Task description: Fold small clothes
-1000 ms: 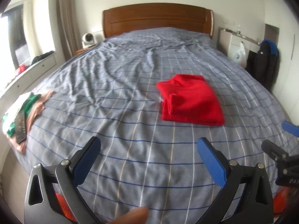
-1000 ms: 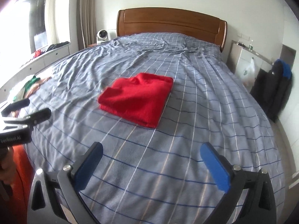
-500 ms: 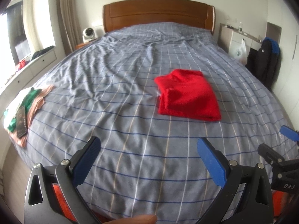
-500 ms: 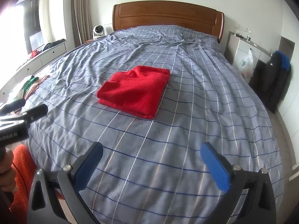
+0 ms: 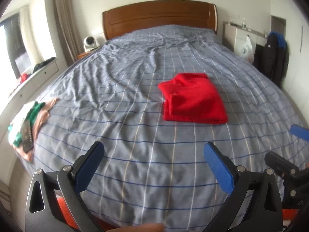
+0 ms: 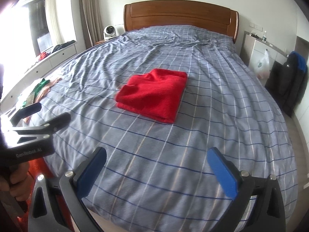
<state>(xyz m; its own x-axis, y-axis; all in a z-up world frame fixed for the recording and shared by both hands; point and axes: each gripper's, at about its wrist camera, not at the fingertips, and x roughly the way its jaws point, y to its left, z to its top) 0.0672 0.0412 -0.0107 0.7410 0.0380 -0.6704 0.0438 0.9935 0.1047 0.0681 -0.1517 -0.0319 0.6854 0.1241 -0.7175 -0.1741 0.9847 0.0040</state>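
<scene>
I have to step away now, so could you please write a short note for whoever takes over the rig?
Left claw: open, empty, above the foot of the bed.
Right claw: open, empty, alongside.
Red garment: folded, mid-bed, touched by neither claw.
Clothes pile: loose at the bed's left edge, a phone on top.
Done: the red one. Left: the pile, judging by its state.

Both wrist views face headboard, sharing bed.
</scene>
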